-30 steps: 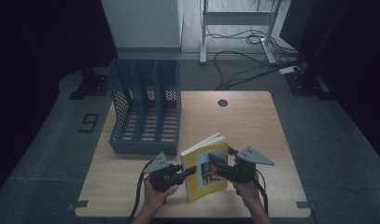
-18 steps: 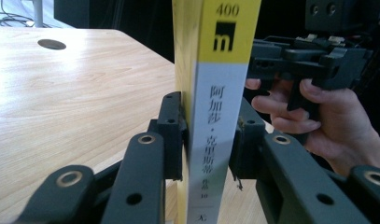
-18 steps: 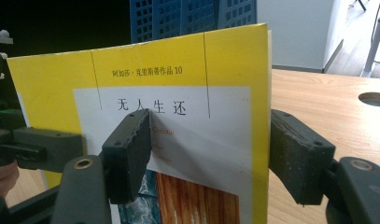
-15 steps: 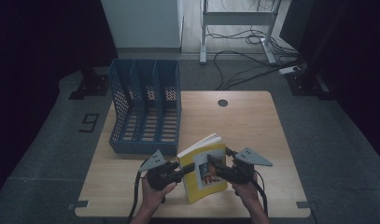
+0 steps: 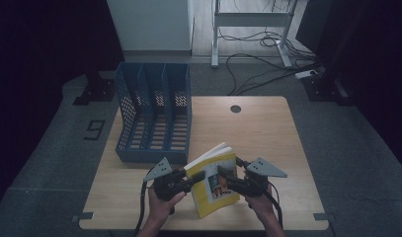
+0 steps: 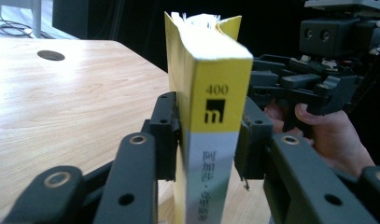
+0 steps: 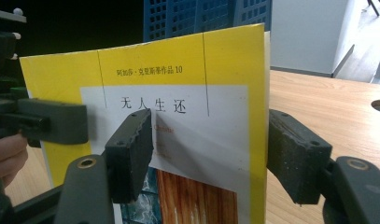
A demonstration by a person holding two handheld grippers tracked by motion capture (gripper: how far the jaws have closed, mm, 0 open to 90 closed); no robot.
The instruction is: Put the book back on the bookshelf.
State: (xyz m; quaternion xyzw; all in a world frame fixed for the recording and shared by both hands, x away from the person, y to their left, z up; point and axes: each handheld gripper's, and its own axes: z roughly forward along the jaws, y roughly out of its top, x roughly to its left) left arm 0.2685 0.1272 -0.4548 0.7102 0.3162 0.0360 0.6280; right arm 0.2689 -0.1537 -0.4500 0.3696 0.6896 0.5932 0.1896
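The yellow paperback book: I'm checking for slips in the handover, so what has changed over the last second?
Little. The yellow paperback book tipped slightly, upright between both hand-held grippers. The left hand-held gripper clamps its spine, jaws having just shifted slightly; the right hand-held gripper straddles its cover's free edge. The blue plastic file rack and wooden table stayed put.

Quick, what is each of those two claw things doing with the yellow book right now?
Left gripper: shut on the book, at its spine.
Right gripper: open, one finger before the cover, the other behind it.
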